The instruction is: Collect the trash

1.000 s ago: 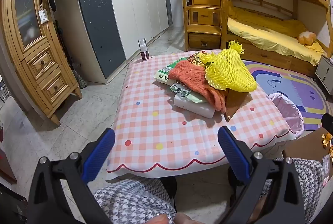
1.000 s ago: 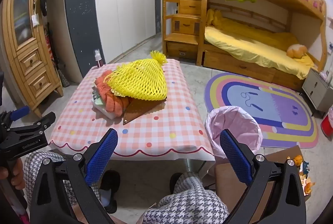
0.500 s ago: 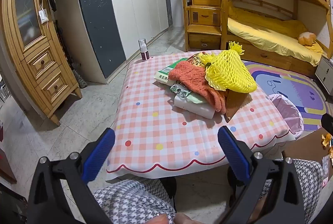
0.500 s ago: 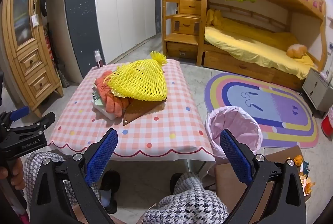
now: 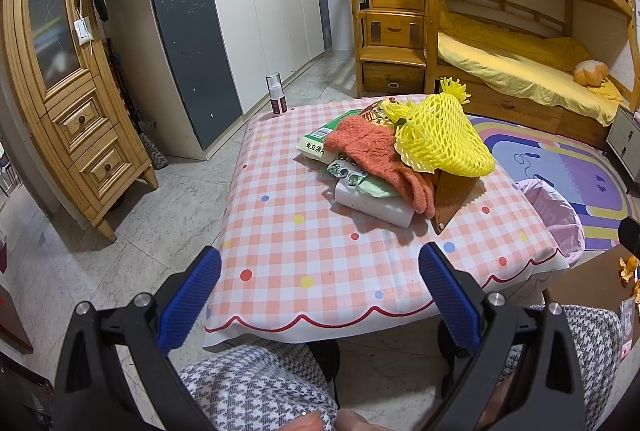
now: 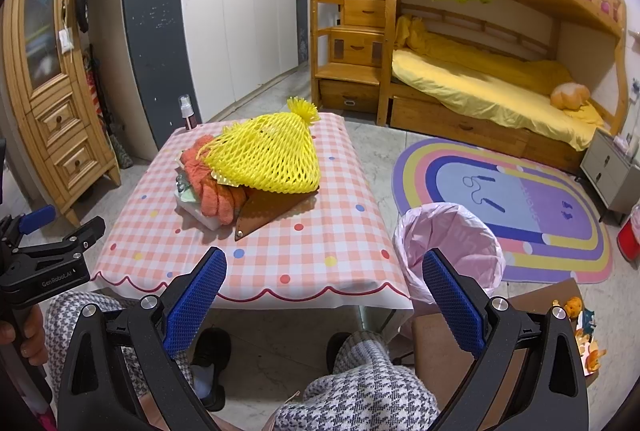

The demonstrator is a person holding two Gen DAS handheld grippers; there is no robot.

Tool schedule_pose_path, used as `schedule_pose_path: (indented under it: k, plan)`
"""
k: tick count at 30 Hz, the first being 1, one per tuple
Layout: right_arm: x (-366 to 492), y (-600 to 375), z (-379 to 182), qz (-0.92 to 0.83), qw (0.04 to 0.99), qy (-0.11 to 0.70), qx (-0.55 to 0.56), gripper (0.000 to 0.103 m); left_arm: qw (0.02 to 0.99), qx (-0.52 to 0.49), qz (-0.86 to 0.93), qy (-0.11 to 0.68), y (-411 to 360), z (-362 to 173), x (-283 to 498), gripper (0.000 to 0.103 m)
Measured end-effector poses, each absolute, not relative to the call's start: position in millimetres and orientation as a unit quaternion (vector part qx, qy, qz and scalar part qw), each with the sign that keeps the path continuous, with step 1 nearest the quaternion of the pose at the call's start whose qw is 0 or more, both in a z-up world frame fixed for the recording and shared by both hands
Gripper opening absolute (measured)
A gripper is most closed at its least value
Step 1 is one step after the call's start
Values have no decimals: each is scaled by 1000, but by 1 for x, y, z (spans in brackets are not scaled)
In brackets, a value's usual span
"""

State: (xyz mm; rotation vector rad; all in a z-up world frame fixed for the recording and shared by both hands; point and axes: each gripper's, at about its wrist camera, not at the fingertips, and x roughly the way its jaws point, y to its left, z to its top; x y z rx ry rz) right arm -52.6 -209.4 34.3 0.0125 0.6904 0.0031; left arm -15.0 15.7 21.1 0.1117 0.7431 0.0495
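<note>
No change since earlier frame, left gripper (image 5: 319,273) and right gripper (image 6: 324,277) both spread wide, empty, short of table (image 6: 320,251), yellow foam net (image 6: 266,159) topping trash heap mid-table.

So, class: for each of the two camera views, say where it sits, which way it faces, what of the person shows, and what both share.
Left wrist: on the open left gripper, facing the pink checked table; houndstooth-trousered knees below.
Right wrist: on the open right gripper, facing the table's near right corner and the pink-lined bin; knees, left hand at the edge.
Shared: the yellow foam net on the trash pile, and the bunk bed.
</note>
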Motion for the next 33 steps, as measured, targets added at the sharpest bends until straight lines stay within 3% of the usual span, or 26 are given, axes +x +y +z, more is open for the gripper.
schedule_pose_path:
  k: [11,23,33]
  plan:
    - [-50,-211,30,11,938,347,1,97,928,56,32,368,19,17,-12,96]
    - [20,-189,-4,75,932,354,4,97,922,38,43,383,34,-12,31,96]
    - [76,-163,-24,100,930,349,-55,97,918,40,48,391,34,-30,89,96]
